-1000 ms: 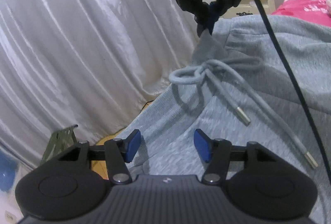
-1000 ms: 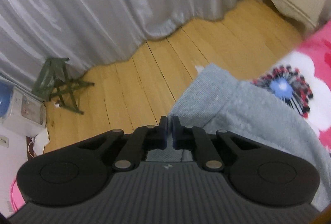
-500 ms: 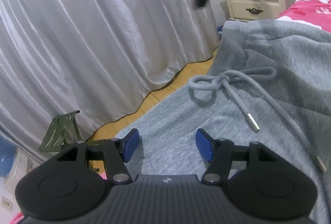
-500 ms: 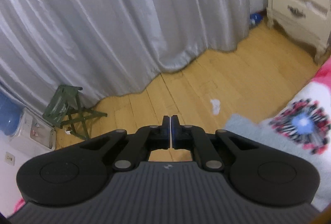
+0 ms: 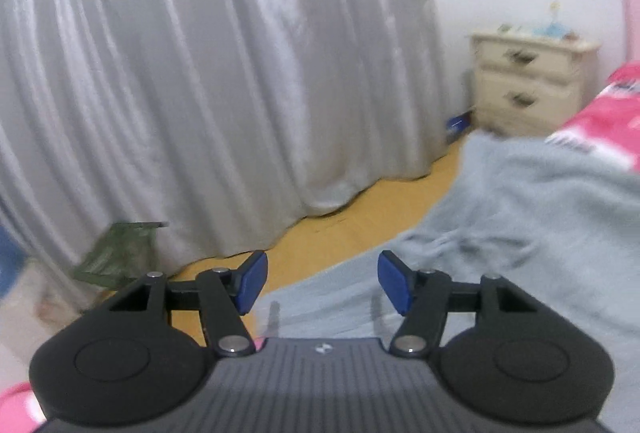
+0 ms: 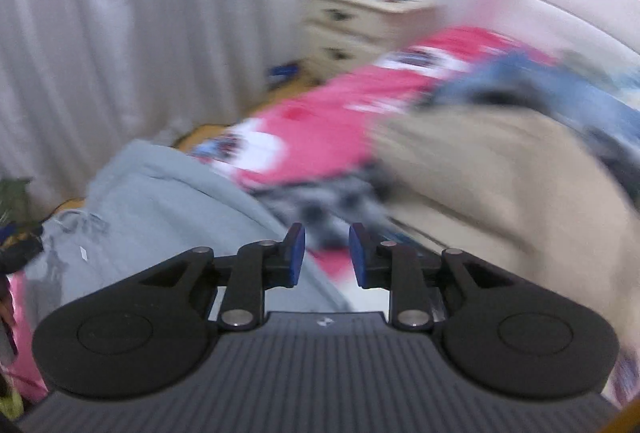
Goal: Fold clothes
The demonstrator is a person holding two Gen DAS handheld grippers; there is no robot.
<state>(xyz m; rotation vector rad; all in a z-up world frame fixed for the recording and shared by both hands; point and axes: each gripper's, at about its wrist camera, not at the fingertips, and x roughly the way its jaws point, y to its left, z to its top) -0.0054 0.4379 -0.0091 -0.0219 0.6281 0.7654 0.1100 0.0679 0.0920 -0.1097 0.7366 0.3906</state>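
Hovering over the bed (image 6: pixel 320 121), both grippers empty above grey sweatpants (image 5: pixel 500 217).
Left gripper (image 5: pixel 320 283): jaws spread wide, nothing between; the sweatpants lie below and to the right, blurred, drawstring indistinct. Right gripper (image 6: pixel 326 257): jaws have just been opening, now slightly apart, gripping nothing; the sweatpants lie to their lower left, cut off by the gripper body. Beige garment (image 6: pixel 500 185) and blue clothing (image 6: pixel 500 81) at right, smeared by motion. Nightstand (image 5: pixel 532 85) behind.
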